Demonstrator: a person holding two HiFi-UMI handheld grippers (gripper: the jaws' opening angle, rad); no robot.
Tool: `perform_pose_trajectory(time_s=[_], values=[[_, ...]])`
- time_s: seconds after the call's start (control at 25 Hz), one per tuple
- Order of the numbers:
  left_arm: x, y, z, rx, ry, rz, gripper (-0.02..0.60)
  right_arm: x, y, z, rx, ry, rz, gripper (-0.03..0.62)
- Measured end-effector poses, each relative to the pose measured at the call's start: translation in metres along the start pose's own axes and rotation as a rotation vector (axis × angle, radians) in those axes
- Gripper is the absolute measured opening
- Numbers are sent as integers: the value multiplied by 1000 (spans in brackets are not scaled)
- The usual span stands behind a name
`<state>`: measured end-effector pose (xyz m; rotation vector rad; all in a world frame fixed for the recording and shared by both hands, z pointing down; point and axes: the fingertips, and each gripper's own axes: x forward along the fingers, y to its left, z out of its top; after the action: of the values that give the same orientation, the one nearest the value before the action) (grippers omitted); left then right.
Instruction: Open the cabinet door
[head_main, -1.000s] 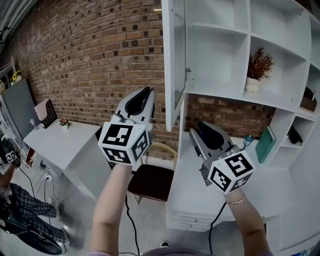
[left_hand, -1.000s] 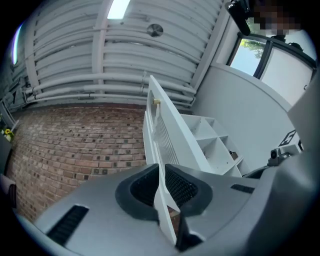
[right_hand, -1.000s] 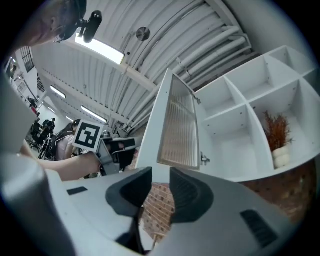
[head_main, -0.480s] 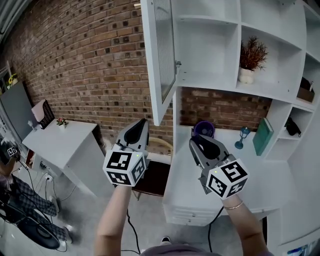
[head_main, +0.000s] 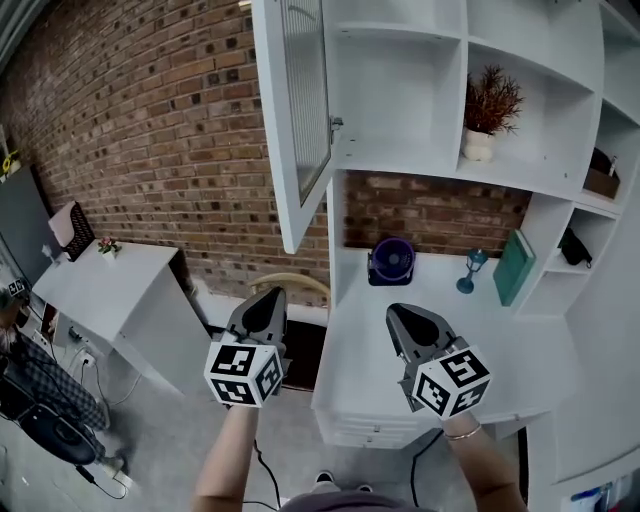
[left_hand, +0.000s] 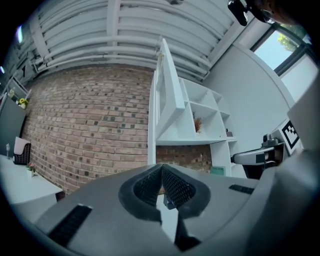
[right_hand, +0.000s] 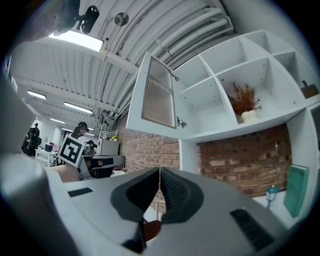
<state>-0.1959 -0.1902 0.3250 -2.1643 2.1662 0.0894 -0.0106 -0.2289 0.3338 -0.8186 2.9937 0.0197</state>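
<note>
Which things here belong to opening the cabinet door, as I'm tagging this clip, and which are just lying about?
Job: cabinet door, already open; left gripper, shut, empty; right gripper, jaws closing on nothing.
Lying about: fan, potted plant, green book, blue glass, chair.

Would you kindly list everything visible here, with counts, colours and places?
cabinet door: one, white with ribbed glass, standing open at the shelf unit's upper left
shelf unit: one, white, against the wall
brick wall: one, red-brown, behind everything
potted plant: one, reddish in a white pot, in an upper compartment
fan: one, purple, on the counter under the shelves
goblet: one, blue, right of the fan
book: one, green, leaning at the counter's right
side table: one, white, at the left
chair: one, dark seat, between table and unit
left gripper: one, grey, shut, empty
right gripper: one, grey, jaws closing, nothing between them
</note>
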Motion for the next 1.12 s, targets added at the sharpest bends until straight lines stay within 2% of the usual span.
perform_pose_trajectory(time_s=[0.24, 0.44, 0.68, 1.12], values=[[-6, -19, -25, -21, 57, -32, 3, -21, -12, -25, 62, 40, -49, 3], [-9, -40, -46, 11, 92, -57, 3, -42, -22, -53, 121, 87, -89, 3], [-18, -57, -77, 43, 128, -49, 3, -58, -34, -80, 164, 126, -137, 3], [-27, -89, -130, -38, 215, -60, 3, -73, -31, -114, 234, 150, -157, 3]])
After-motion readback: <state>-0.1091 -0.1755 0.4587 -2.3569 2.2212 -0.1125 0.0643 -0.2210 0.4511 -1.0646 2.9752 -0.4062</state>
